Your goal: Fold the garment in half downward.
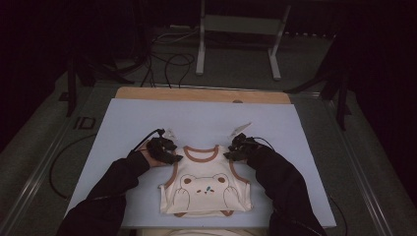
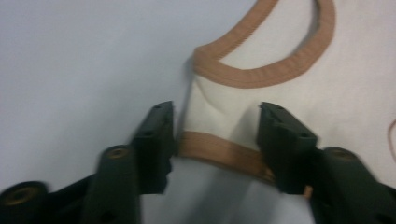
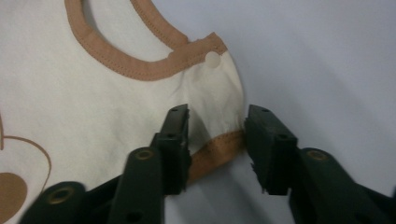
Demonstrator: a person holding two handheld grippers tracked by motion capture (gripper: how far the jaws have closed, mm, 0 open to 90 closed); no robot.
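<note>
High view: left gripper (image 1: 173, 158) and right gripper (image 1: 230, 153) flank the vest (image 1: 204, 189) neckline, jaws apart astride each shoulder strap.

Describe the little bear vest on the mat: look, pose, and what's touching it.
The vest is cream, soft knit by its look, with brown ribbed trim at neck and armholes and a bear face printed on the front. It lies flat, front up, neck away from the person, on the pale blue mat. The left claw and right claw each straddle a shoulder strap, not visibly clamped.
</note>
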